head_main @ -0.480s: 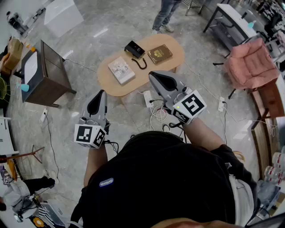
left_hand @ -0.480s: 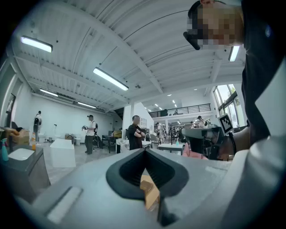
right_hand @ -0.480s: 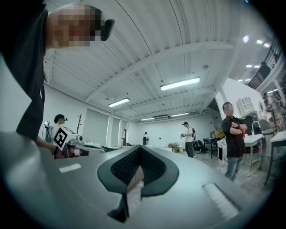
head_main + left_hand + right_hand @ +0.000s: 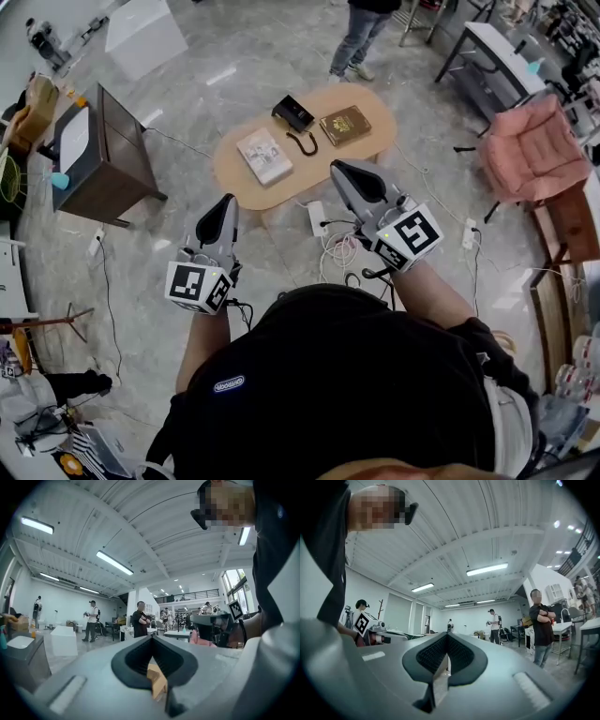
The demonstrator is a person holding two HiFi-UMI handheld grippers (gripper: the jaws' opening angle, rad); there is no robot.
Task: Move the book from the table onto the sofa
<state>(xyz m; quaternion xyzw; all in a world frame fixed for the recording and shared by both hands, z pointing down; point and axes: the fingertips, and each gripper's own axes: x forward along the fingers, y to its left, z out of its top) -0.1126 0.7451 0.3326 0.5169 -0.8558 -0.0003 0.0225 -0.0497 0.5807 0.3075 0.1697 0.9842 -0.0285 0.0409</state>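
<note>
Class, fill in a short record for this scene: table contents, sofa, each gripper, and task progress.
table: oval, wooden
on table: pale book, brown book, black phone
sofa: pink, no book on it
left gripper: shut, empty
right gripper: shut, empty
progress: books not yet touched

You face one oval table (image 4: 236,178) bearing two books, a pale book (image 4: 263,156) and a brown book (image 4: 345,125), plus one black phone (image 4: 293,113). You hold two grippers: left gripper (image 4: 226,201), right gripper (image 4: 337,168). One pink sofa (image 4: 532,142) sits at two o'clock and one dark cabinet (image 4: 117,150) at ten.
</note>
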